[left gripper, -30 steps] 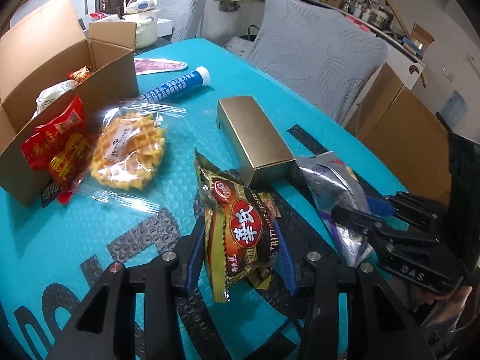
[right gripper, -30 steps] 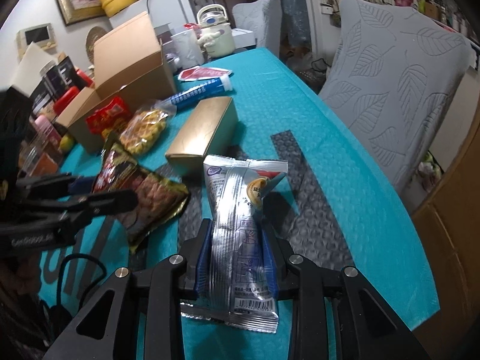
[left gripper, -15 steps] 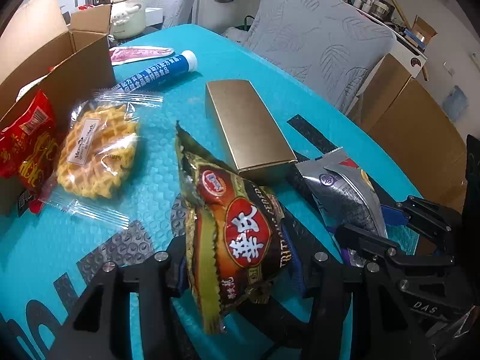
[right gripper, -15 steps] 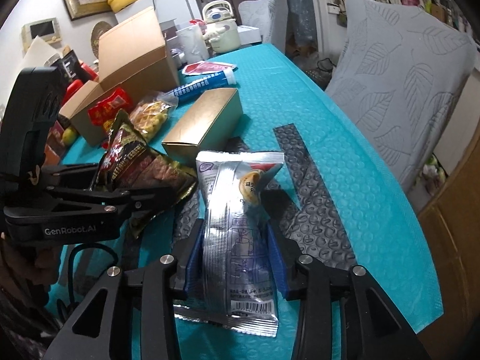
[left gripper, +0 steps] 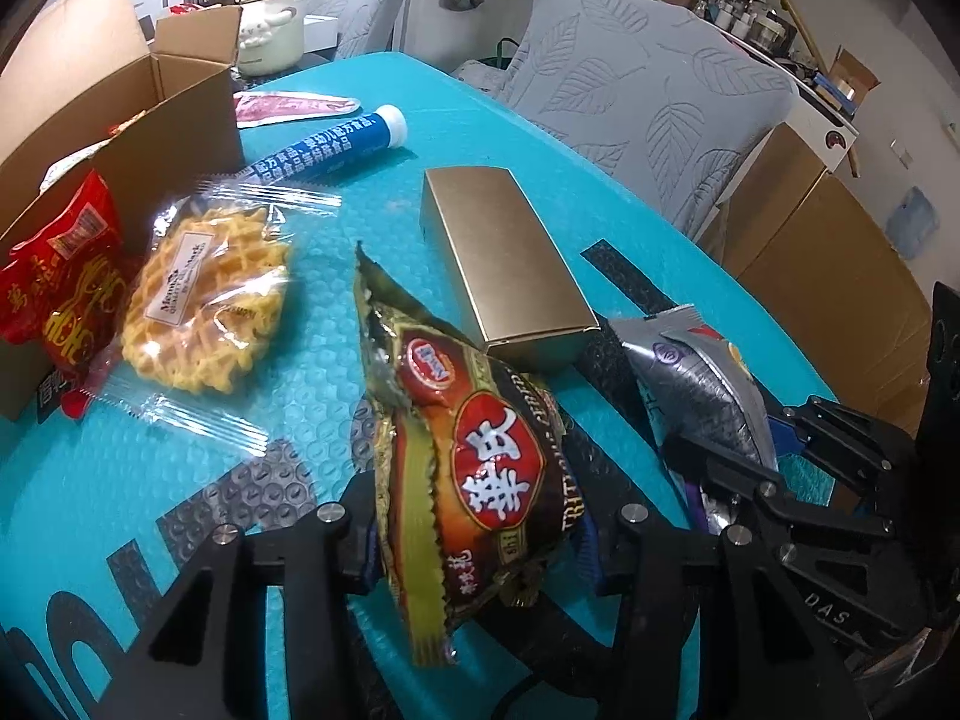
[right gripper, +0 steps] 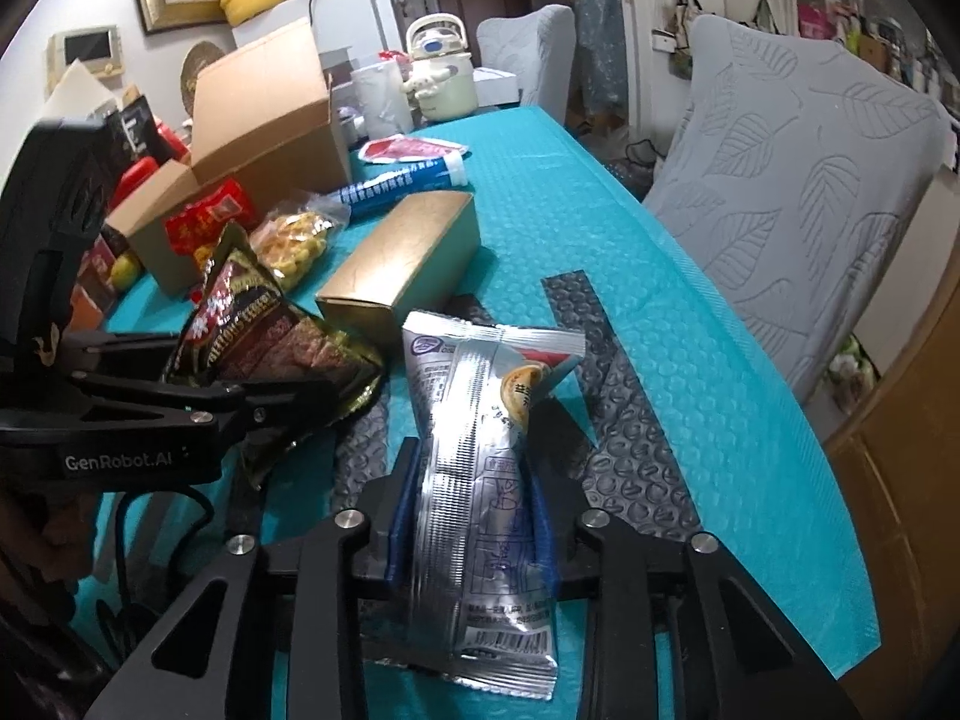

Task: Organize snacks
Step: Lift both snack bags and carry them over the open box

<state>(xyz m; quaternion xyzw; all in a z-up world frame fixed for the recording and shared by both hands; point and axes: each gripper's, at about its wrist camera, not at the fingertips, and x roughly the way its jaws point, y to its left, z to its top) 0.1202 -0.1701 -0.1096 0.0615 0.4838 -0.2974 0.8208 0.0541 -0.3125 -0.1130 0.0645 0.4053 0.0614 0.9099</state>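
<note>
Snacks in both grippers now hang lifted off the teal table [left gripper: 336, 312], the left gripper [left gripper: 480, 534] closing its jaws on a brown packet [left gripper: 480, 468], the right gripper [right gripper: 474, 516] closing on a silver packet [right gripper: 480, 450], cardboard box [left gripper: 180, 114] waiting beyond.

You've got 2 grippers in play: left gripper [left gripper: 480, 534], right gripper [right gripper: 474, 516]. Each has 1 packet betw. its fingers, so 2 held: 1 brown-and-green snack packet [left gripper: 474, 462], 1 silver snack packet [right gripper: 480, 480].

On the teal table [right gripper: 690, 312] you can count 4 loose items: 1 gold box [left gripper: 510, 264], 1 wrapped waffle [left gripper: 204, 294], 1 blue tube [left gripper: 336, 144], 1 flat pink-red packet [left gripper: 288, 108].

1 open cardboard box [left gripper: 180, 120], w/ 1 red snack bag [left gripper: 60, 282] hanging over its edge. More inside; can't count those.

Chairs: 2 grey leaf-pattern ones [right gripper: 804, 180] visible in the right wrist view. 1 cream kettle [right gripper: 438, 78] at far end.
</note>
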